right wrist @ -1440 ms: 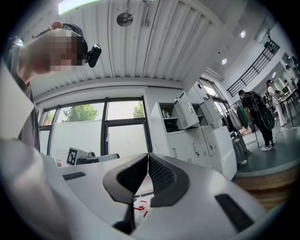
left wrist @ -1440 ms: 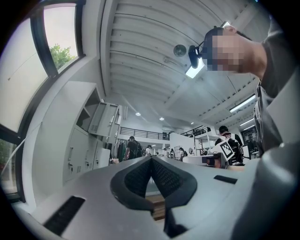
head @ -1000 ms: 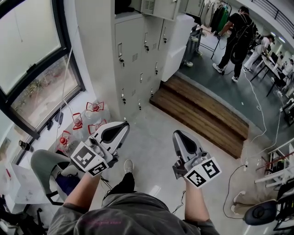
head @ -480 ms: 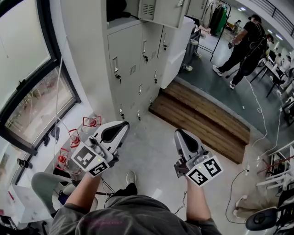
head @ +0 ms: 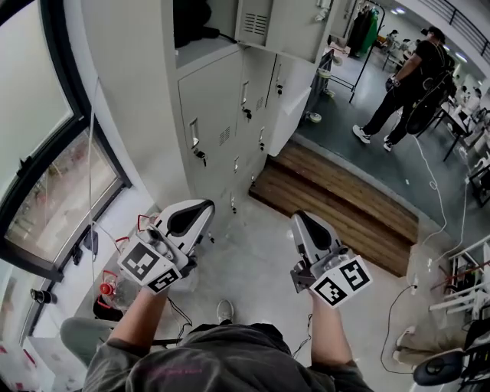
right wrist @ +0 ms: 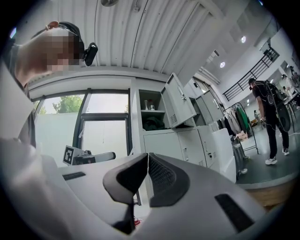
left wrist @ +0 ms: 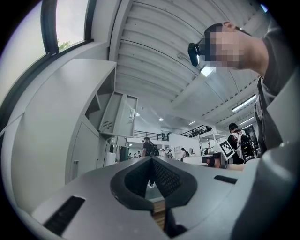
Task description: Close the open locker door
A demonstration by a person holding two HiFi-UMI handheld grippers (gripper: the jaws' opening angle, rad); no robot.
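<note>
Head view: the left gripper [head: 196, 216] and the right gripper [head: 304, 228] were both clenched and empty. They were held side by side above the floor [head: 253, 264], touching nothing and aimed at the lockers [head: 222, 122]. The open door [head: 256, 19] stuck out from the top row, well ahead of both grippers, with a dark bundle [head: 191, 17] in the compartment beside it. Compared with a second earlier, the lockers sat nearer and filled more of the picture. The bottles [head: 107, 289] had slid down behind the left gripper, and the person [head: 409, 80] in the background had shifted right. Both grippers had kept the same clenched pose.

Left gripper view: the left gripper [left wrist: 151, 161] had its jaws pressed together with nothing between them. The door [left wrist: 119, 115] showed from below, swung out at the upper left, well apart from the gripper. The compartment's inside could not be seen here.

Right gripper view: the right gripper [right wrist: 147, 157] had its jaws meeting tip to tip, empty as well. Here the door [right wrist: 178, 107] leaned out to the right of its compartment. Only this view showed the shelf inside, with the dark bundle below it. A window [right wrist: 103, 126] stood left of the lockers.
</note>
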